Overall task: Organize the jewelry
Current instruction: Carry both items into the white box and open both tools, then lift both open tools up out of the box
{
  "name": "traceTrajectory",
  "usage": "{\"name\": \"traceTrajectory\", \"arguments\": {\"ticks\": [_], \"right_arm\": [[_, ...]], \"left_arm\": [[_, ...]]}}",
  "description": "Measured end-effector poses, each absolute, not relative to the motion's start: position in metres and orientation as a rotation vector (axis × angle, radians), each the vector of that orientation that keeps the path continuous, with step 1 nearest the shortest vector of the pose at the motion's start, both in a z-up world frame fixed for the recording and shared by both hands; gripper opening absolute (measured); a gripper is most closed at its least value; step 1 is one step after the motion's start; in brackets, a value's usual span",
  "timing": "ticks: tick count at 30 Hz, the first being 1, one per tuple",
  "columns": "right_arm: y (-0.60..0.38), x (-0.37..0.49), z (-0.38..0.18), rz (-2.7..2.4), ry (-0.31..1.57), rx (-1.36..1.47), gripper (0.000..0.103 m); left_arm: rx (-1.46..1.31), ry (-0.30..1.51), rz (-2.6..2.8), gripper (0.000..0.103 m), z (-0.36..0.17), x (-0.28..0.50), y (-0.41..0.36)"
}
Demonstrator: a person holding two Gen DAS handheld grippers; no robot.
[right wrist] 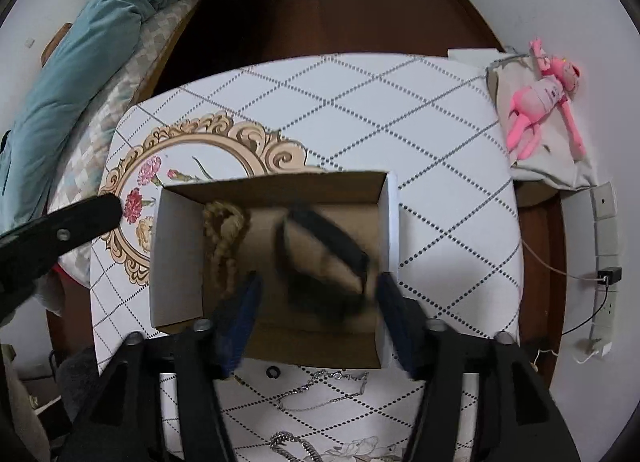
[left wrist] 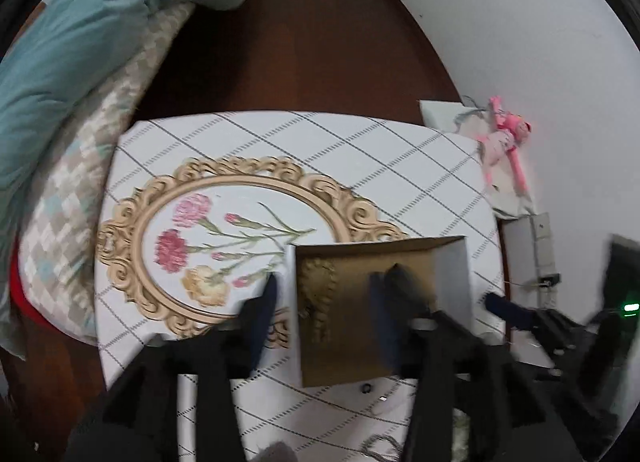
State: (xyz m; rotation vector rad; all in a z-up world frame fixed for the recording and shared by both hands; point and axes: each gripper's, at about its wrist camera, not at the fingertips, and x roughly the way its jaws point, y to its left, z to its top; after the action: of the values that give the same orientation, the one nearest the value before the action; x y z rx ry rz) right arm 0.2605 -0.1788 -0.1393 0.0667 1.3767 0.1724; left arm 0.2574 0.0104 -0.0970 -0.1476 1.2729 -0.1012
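An open cardboard box (right wrist: 176, 262) stands on the white table (right wrist: 400, 109). Inside it lie a tan beaded necklace (right wrist: 224, 238) on the left and a blurred black band (right wrist: 320, 262) in the middle. My right gripper (right wrist: 318, 310) points down over the box's near side, open, with the band just beyond its fingertips and neither pad on it. My left gripper (left wrist: 326, 298) is open too, straddling the left wall of the box (left wrist: 452, 274), beads (left wrist: 316, 290) below it. A silver chain (right wrist: 320, 390) and a small black ring (right wrist: 273, 372) lie on the table in front of the box.
A second silver chain (right wrist: 288, 442) lies at the table's near edge. A pink plush toy (right wrist: 540, 105) rests on a grey cloth to the right. A bed with a teal duvet (left wrist: 80, 41) is at the left. A power strip (right wrist: 604, 246) runs along the right wall.
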Motion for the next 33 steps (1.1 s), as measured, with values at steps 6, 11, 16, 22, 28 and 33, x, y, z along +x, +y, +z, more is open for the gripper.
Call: {"name": "traceTrajectory", "arguments": {"ticks": [6, 11, 16, 22, 28, 33], "right_arm": [[-0.188, 0.247, -0.118, 0.105, 1.303, 0.026, 0.090], [-0.194, 0.232, -0.130, 0.002, 1.282, -0.082, 0.103], [-0.198, 0.224, -0.146, -0.016, 1.268, -0.129, 0.103], [-0.196, 0.221, -0.149, -0.027, 1.248, -0.146, 0.103], [-0.195, 0.216, -0.139, -0.014, 1.226, -0.143, 0.103], [-0.197, 0.205, -0.122, -0.005, 1.194, -0.117, 0.103]], "left_arm": [[-0.100, 1.199, -0.025, 0.085, -0.100, 0.239, 0.021], [-0.076, 1.169, 0.004, 0.103, -0.115, 0.223, 0.024], [-0.048, 1.179, 0.030, 0.103, -0.134, 0.211, 0.021], [-0.038, 1.178, 0.048, 0.103, -0.142, 0.201, 0.016], [-0.050, 1.159, 0.053, 0.103, -0.135, 0.194, 0.012], [-0.054, 1.121, 0.060, 0.103, -0.117, 0.184, 0.012]]}}
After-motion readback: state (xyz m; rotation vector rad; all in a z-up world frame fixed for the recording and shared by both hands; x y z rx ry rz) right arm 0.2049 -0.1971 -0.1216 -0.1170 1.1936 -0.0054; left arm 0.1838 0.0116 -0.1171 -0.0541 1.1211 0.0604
